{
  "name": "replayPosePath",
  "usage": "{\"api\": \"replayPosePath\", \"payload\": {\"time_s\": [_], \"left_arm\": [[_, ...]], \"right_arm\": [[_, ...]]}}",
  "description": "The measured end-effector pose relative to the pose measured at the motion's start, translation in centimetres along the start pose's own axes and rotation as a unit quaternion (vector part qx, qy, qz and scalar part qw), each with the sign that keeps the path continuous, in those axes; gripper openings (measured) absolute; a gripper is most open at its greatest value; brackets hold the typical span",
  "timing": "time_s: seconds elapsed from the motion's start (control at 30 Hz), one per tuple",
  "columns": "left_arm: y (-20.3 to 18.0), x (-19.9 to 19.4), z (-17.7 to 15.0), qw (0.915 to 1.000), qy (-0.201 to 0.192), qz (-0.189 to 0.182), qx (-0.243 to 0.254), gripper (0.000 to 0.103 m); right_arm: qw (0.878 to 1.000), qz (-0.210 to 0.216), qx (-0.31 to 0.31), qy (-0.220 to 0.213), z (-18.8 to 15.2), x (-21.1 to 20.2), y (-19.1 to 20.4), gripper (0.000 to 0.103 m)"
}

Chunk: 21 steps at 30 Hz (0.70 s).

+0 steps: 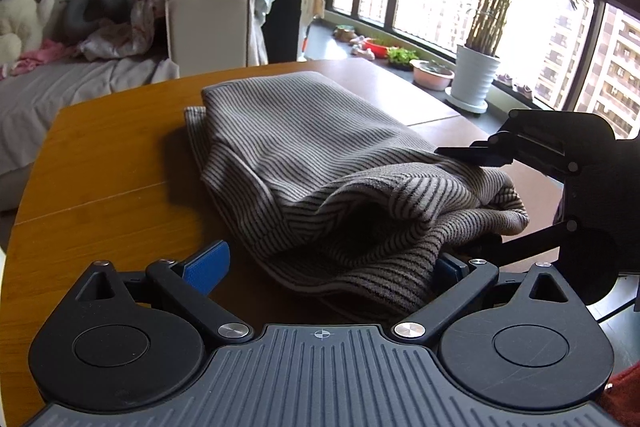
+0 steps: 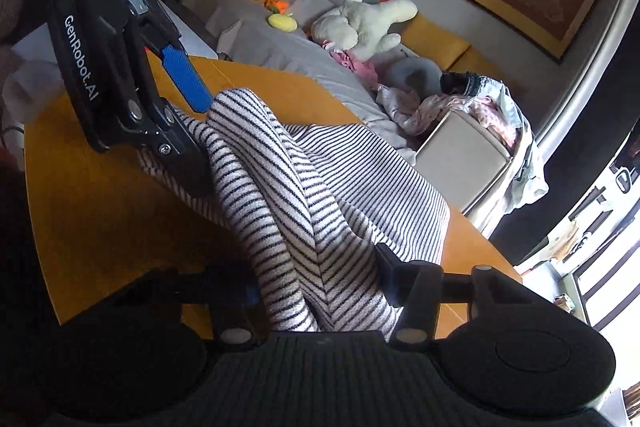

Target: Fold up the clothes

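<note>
A grey striped garment (image 1: 304, 155) lies partly folded on the wooden table (image 1: 100, 163). My left gripper (image 1: 328, 267) is open at its near edge, with cloth bunched between the blue pads (image 1: 208, 269). My right gripper shows in the left wrist view (image 1: 480, 195) at the garment's right side, its jaws spread above and below a thick fold. In the right wrist view the garment (image 2: 304, 211) rises in a ridge between the right gripper's (image 2: 320, 279) fingers, and the left gripper (image 2: 188, 123) sits at the far end of that ridge.
A bed with soft toys (image 2: 360, 23) and a pile of clothes on a box (image 1: 208, 23) stands beyond the table. A potted plant (image 1: 476, 79) and windows are at the right. Bare tabletop lies left of the garment.
</note>
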<state>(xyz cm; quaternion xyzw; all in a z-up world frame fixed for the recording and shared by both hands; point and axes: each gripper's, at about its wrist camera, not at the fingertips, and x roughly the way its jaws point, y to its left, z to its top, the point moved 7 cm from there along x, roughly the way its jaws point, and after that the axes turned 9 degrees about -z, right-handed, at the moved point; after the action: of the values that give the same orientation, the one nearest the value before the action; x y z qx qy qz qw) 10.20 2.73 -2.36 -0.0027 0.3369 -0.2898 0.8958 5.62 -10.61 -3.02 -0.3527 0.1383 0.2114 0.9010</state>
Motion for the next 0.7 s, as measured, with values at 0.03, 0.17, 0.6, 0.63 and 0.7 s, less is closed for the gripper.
{"api": "replayPosePath", "payload": {"time_s": [0.03,0.17,0.6,0.63,0.7], "left_arm": [[0.1,-0.1,-0.1,1.0000,-0.001,-0.001,-0.004,0.102],[-0.1,-0.7,-0.4,1.0000,-0.003,0.000,-0.006,0.102],[2.3,-5.4,0.8,0.9966,-0.060,0.010,-0.055,0.102],[2.7,-5.7,1.0,0.9957,-0.065,0.014,-0.064,0.102],[3.6,-5.9,1.0,0.9941,-0.067,0.020,-0.083,0.102]], "right_arm": [[1.000,0.002,0.000,0.002,0.0,0.1,0.0,0.051],[1.000,0.009,0.002,0.013,-0.2,0.9,-0.1,0.048],[1.000,0.011,0.008,0.020,-0.2,1.2,-0.1,0.047],[1.000,0.012,0.007,0.021,-0.2,1.2,-0.1,0.047],[1.000,0.012,0.007,0.021,-0.3,1.2,0.0,0.047]]}}
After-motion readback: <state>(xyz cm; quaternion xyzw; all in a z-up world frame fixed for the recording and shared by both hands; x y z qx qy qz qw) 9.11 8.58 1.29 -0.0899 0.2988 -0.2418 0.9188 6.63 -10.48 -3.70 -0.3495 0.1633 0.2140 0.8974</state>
